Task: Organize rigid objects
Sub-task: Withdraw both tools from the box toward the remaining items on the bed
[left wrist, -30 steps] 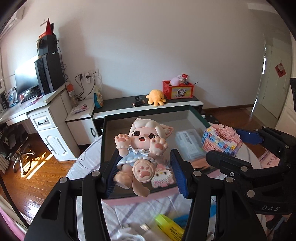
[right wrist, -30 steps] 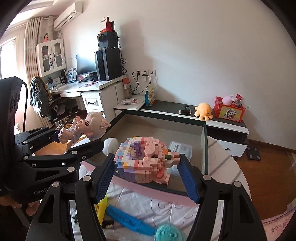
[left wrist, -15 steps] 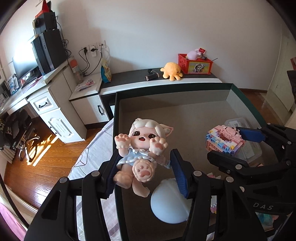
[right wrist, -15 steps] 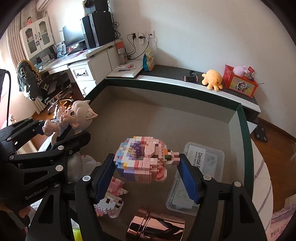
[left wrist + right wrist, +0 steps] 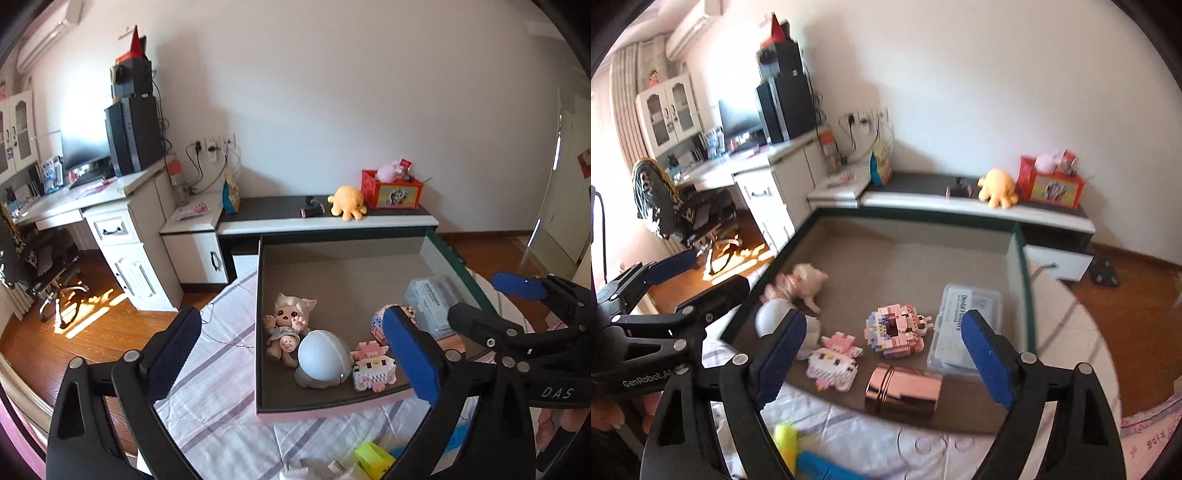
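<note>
The cat-eared doll (image 5: 286,325) lies in the near-left part of the grey box (image 5: 340,273); it also shows in the right wrist view (image 5: 799,284). The pastel brick model (image 5: 895,330) rests in the box beside a clear plastic case (image 5: 967,325), a pink-and-white brick cat (image 5: 834,356), a white dome (image 5: 323,356) and a copper cylinder (image 5: 903,389). My left gripper (image 5: 295,354) is open and empty above the box's near edge. My right gripper (image 5: 886,354) is open and empty above the box.
The box sits on a striped cloth (image 5: 221,384). A yellow item (image 5: 373,458) and a blue item (image 5: 820,469) lie on the cloth near me. A low cabinet (image 5: 325,218) with an orange plush and a red box stands behind. A desk (image 5: 110,221) is at left.
Both grippers opened, let go of the doll and the brick model into the box, and drew back and up.
</note>
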### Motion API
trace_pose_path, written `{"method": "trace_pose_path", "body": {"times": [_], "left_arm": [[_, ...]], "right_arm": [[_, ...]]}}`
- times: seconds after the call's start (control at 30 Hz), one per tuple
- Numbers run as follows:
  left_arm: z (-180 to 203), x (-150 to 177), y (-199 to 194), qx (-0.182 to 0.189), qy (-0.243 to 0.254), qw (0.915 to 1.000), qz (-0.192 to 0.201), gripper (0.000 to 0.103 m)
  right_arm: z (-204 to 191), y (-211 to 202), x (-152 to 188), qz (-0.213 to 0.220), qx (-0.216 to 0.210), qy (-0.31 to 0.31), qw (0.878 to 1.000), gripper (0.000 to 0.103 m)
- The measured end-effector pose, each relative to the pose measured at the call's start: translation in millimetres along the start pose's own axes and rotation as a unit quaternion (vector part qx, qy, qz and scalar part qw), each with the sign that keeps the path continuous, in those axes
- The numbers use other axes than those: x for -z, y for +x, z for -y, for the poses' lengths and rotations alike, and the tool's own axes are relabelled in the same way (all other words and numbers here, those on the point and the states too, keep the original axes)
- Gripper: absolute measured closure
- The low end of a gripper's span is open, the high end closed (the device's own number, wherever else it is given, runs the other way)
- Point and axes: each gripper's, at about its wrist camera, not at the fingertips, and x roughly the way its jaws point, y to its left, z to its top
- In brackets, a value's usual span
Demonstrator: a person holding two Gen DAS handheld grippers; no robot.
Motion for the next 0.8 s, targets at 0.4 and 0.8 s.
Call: {"method": "trace_pose_path", "body": {"times": [0.4, 0.8], "left_arm": [[31.2, 65.1, -172.6, -0.03, -0.007, 0.991, 0.13, 0.0], [56.7, 113.7, -256.2, -0.051, 0.001, 0.9815, 0.184, 0.0]], "right_arm": [[-51.1, -172.2, 78.1, 0.159, 0.056, -0.023, 0.985, 0.015], [-67.4, -260.5, 144.6, 0.231, 0.109, -0.004, 0.967, 0.015]]}}
